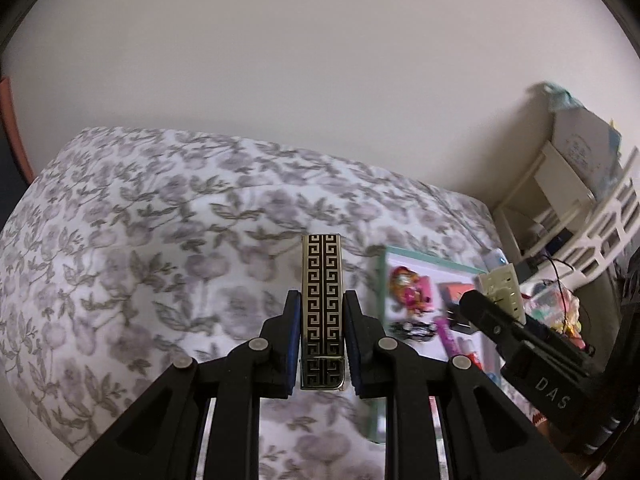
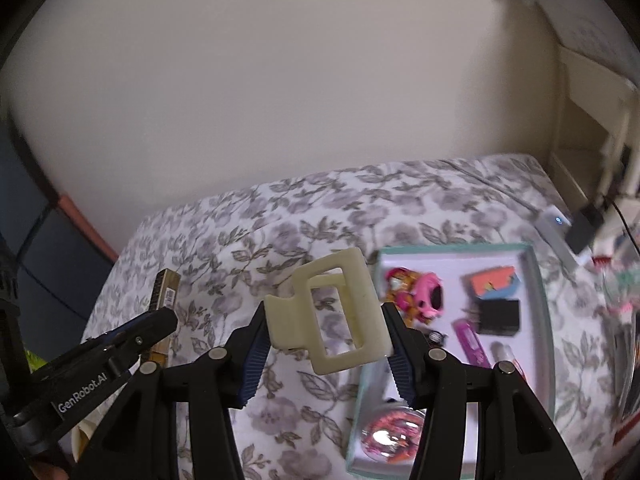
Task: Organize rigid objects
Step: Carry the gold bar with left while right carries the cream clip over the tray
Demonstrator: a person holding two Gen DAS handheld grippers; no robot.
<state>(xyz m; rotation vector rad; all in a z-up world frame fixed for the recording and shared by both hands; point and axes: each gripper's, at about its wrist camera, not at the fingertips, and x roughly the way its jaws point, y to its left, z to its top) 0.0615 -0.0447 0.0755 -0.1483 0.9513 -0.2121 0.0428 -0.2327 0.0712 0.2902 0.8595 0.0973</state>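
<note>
We are holding our left gripper point(image 1: 321, 312) clamped tight on a slim gold-and-black patterned case point(image 1: 321, 304), keeping it upright above the floral bedspread point(image 1: 140, 240). Our right gripper point(image 2: 326, 320) is standing about half open, its pads pressing on a cream hair claw clip point(image 2: 332, 312), lifted just beside the teal-rimmed tray point(image 2: 544, 300) that is lying on the bedspread with small items inside.

On the bed point(image 2: 280, 220) lies a tray point(image 2: 542, 300); inside it sit a toy figure point(image 2: 416, 292), a charger block point(image 2: 498, 316) and a tube point(image 2: 474, 344).
</note>
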